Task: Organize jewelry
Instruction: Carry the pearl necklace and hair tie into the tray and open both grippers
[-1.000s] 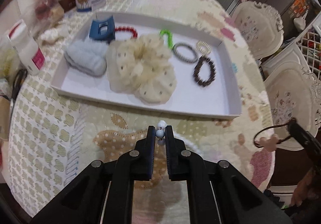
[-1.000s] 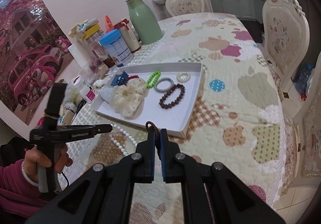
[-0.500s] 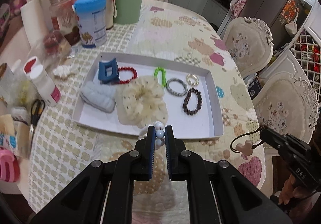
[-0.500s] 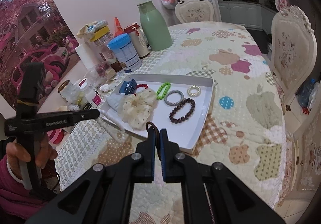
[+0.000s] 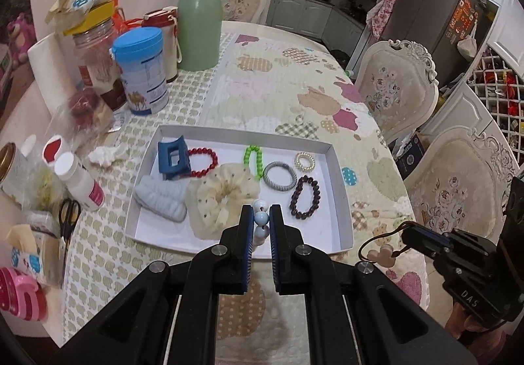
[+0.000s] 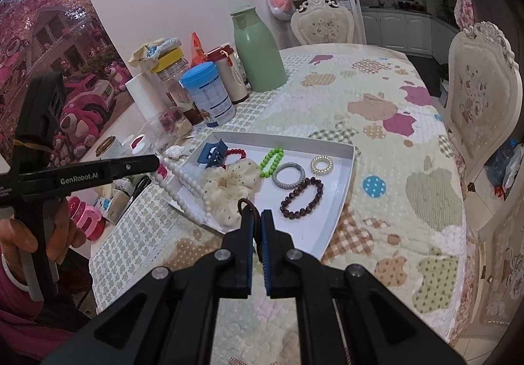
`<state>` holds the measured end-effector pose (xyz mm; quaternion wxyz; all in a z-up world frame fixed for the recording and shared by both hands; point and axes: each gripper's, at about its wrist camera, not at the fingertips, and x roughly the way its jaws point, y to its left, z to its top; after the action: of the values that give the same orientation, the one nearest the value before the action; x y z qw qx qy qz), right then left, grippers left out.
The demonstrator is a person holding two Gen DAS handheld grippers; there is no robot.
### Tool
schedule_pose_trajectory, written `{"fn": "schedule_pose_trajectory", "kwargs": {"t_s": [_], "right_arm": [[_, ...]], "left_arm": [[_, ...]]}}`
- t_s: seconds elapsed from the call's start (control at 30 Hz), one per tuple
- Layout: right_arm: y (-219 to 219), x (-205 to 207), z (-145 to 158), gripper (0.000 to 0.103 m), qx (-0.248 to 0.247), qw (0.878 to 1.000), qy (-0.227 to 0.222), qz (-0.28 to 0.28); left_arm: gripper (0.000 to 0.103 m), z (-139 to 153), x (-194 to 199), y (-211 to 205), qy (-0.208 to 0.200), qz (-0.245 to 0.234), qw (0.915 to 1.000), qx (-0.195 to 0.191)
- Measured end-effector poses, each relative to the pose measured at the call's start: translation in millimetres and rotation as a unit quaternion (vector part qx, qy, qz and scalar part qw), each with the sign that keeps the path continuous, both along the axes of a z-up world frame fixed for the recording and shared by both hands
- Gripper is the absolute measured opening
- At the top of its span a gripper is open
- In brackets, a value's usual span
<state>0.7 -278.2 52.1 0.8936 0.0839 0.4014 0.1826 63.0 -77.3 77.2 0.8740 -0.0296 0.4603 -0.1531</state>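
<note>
A white tray (image 5: 340, 201) (image 6: 344, 201) holds a blue claw clip (image 5: 173, 158), red bracelet (image 5: 202, 162), green bead bracelet (image 5: 253, 160), grey ring (image 5: 279, 175), pearl coil (image 5: 304, 162), dark bead bracelet (image 5: 305, 198), cream scrunchie (image 5: 219, 198) and light blue scrunchie (image 5: 160, 199). My left gripper (image 5: 261, 217) is shut on a white bead necklace (image 6: 183, 185), which hangs over the tray's near left edge. My right gripper (image 6: 256, 222) is shut on a brown hair tie (image 5: 381, 248) with a pink charm, held near the tray's front edge.
At the table's far left stand a green flask (image 5: 199, 21), a blue-lidded can (image 5: 142, 70), jars, a white bottle (image 5: 80, 181) and scissors (image 5: 67, 217). Cream chairs (image 5: 396, 86) stand to the right of the table.
Both grippers have risen and pulled back from the tray, so more of the table shows. The necklace has lifted off the cloth with the left gripper.
</note>
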Motion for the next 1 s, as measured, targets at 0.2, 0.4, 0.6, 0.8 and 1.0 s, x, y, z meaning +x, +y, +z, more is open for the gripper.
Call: {"fn": "schedule_pose_trajectory", "kwargs": {"t_s": [0.2,0.4,0.6,0.8,1.0], "right_arm": [[3,8,-1,0.005,-0.001,1.0,0.002,0.005],[7,18,-5,0.004,0.0,1.0,0.006,0.008],[9,25,-9,0.004,-0.004,1.0,0.011,0.01],[8,33,-12,0.004,-0.002,1.0,0.012,0.01],[8,39,-20,0.004,0.0,1.0,0.022,0.009]], "left_arm": [[0.001,2,8,-10,-0.003,-0.008,1.0,0.005],[0.001,0,17,-20,0.001,-0.016,0.9998,0.01],[0.001,-3,26,-31,0.003,-0.023,0.9996,0.013],[0.001,-6,36,-43,0.006,-0.031,0.9994,0.016],[0.001,-14,46,-56,0.017,-0.041,0.9988,0.019]]}}
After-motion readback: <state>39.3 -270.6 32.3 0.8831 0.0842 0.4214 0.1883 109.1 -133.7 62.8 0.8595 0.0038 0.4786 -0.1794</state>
